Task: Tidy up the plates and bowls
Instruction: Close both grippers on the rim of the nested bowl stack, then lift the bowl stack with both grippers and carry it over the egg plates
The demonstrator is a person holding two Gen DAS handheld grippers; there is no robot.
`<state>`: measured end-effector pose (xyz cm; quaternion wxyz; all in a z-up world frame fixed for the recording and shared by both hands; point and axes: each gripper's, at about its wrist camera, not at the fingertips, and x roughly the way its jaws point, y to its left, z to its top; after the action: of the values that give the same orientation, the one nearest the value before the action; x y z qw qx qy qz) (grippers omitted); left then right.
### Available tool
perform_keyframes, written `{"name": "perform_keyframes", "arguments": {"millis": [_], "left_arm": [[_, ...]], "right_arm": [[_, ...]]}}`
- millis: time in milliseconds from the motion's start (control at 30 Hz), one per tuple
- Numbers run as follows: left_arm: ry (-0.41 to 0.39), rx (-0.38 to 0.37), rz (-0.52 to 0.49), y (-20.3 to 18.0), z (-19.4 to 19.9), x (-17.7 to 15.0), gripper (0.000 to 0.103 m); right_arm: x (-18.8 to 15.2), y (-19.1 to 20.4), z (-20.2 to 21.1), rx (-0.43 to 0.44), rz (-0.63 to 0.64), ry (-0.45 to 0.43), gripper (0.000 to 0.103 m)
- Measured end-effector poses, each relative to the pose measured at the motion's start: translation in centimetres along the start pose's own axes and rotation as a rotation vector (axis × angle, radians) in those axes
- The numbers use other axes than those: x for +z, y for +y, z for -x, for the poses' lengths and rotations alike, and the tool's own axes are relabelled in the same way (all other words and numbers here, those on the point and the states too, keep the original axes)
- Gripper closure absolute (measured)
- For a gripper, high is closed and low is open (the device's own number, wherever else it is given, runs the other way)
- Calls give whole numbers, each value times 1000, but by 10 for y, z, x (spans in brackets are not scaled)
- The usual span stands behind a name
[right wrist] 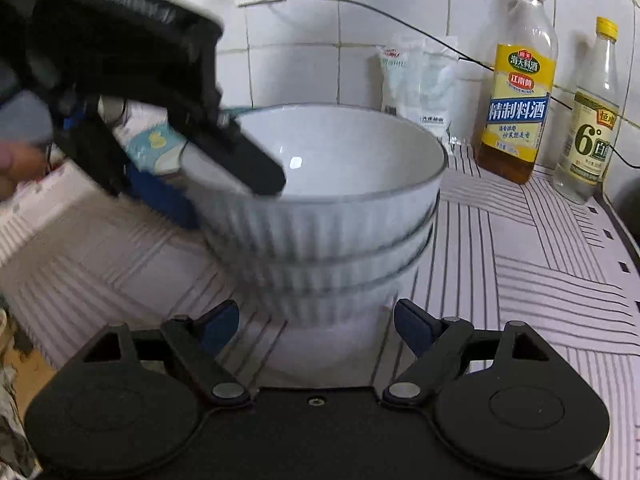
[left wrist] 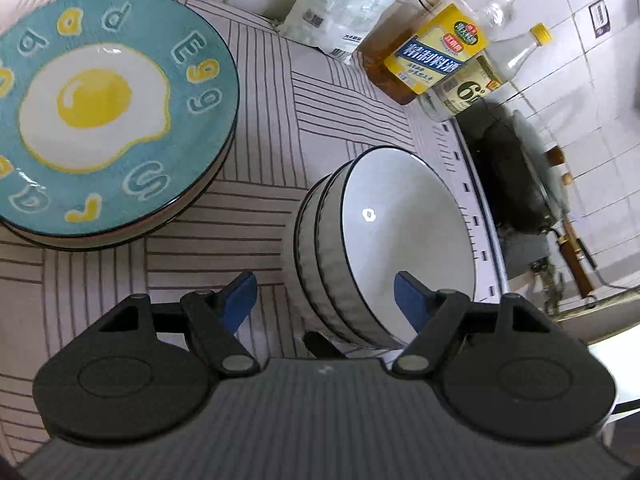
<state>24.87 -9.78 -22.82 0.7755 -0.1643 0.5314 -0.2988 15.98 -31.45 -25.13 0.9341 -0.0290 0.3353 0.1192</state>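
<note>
Both claws (left wrist: pixel 325 300) (right wrist: pixel 316 322) gape at stacked bowls (right wrist: pixel 320 216).

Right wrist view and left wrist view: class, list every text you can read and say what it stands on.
"精制料酒": blue band on the cooking wine bottle.
"海天料酒": green oval on the same label.
"6°": label of the vinegar bottle.
"Egg": rim lettering on the egg plate; its other letters are unclear.
White bag: print too small to read.
Smaller label lines: blurred.
</note>
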Motion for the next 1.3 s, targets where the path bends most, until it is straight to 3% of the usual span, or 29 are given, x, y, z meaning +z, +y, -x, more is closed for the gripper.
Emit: {"name": "perform_keyframes", "arguments": {"millis": [67,200,300,467,533,567,667,900,1300], "left_arm": [[-8,-8,-7,1,-1,1,32],[8,78,-64,-8,-5,1,32],[9,56,-56,-13,-8,-1,33],[-25,84,-41,-11,-10,1,46],[-37,91,-44,-8,-10,2,63],[-31,81,-42,-5,-11,3,65],[-20,75,-90,-7,-10,2,65],[-32,39,-34,1,-12,0,63],[-61,102,-183,-15,0,-17,63]], "right_arm": [[3,0,-7,9,8,0,11],[10,0,-18,10,3,27,6],[9,-4,-23,31,-9,17,6],[5,-6,-22,50,-12,-7,5],[5,-5,-22,54,-10,-9,5],[5,-6,-22,56,-9,-12,5],[3,-5,-21,56,-6,-23,5],[4,-4,-23,53,-10,-20,3],[-1,3,-17,76,59,-28,3]]}}
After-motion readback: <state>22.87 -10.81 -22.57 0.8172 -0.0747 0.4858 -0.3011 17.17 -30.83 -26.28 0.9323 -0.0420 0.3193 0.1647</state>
